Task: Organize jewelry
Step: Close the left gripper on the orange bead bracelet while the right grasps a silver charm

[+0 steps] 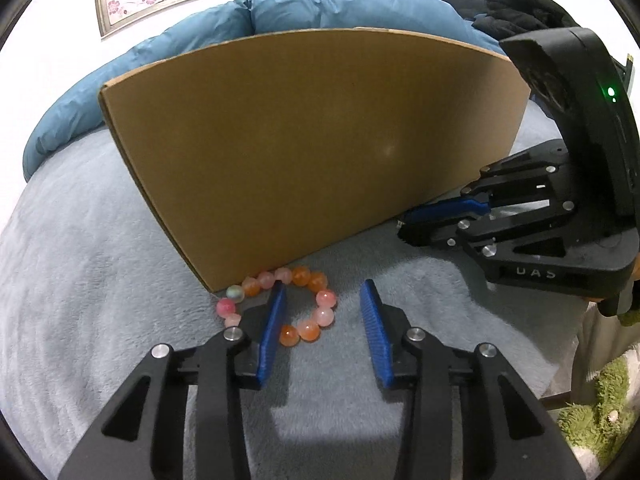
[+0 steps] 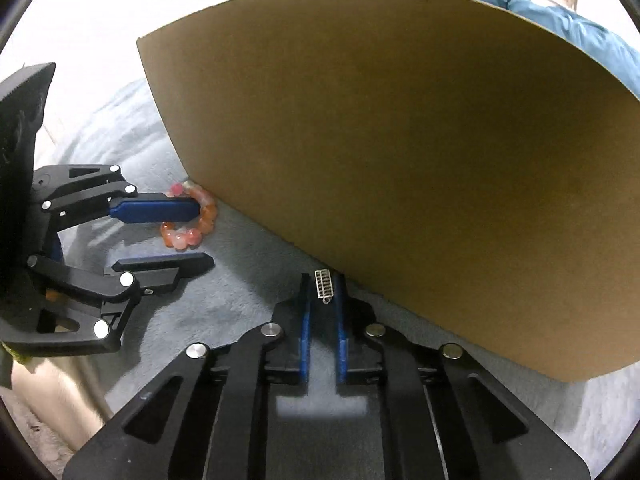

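Observation:
A bracelet of pink and orange beads [image 1: 308, 304] lies on the grey blanket at the foot of a brown cardboard box [image 1: 304, 140]. My left gripper [image 1: 324, 294] is open; its left finger stands inside the bead ring, its right finger outside, so the ring's right side lies between them. The bracelet also shows in the right wrist view [image 2: 192, 228], with the left gripper [image 2: 200, 236] around it. My right gripper [image 2: 323, 286] is shut on a small silver ladder-shaped jewelry piece [image 2: 324, 286] close to the box wall [image 2: 400, 160]. The right gripper shows in the left wrist view [image 1: 404, 226].
The box stands upright on the grey blanket [image 1: 80, 280], blocking the way ahead of both grippers. A blue duvet [image 1: 280, 4] lies behind it. The bed's edge and a green rug [image 1: 600, 408] are at the right.

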`<action>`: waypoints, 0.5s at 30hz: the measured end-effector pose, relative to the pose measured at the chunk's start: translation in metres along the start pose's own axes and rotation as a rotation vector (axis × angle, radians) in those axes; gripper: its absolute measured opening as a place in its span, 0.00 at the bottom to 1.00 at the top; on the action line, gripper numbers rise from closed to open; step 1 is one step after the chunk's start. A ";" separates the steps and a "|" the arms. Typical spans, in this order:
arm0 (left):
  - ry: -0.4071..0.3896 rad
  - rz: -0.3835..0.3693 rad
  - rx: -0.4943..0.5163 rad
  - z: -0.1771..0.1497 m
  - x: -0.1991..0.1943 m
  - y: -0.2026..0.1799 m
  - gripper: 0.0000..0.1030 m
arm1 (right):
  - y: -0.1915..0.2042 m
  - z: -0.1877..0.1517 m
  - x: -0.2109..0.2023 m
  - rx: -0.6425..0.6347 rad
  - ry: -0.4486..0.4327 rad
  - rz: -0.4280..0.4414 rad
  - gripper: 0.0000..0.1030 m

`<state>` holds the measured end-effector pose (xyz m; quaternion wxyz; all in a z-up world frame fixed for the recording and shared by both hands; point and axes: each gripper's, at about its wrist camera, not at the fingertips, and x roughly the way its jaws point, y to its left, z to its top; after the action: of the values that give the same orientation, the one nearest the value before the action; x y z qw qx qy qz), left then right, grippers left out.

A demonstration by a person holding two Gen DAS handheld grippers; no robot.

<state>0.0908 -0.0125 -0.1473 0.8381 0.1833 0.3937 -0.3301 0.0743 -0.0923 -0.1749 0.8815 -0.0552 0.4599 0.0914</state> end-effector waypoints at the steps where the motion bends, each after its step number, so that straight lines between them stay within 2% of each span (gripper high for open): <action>1: -0.001 0.001 0.000 0.001 0.000 0.000 0.34 | 0.000 0.000 0.000 0.001 -0.001 0.000 0.05; 8: 0.003 0.003 0.001 0.002 0.000 -0.003 0.15 | -0.004 -0.003 -0.013 0.001 -0.021 0.012 0.05; 15: 0.008 0.013 -0.002 0.000 -0.004 -0.006 0.09 | -0.006 -0.011 -0.023 -0.005 -0.022 -0.002 0.05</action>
<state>0.0848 -0.0150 -0.1446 0.8388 0.1866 0.3962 -0.3234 0.0536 -0.1028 -0.1624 0.8865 -0.0568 0.4498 0.0921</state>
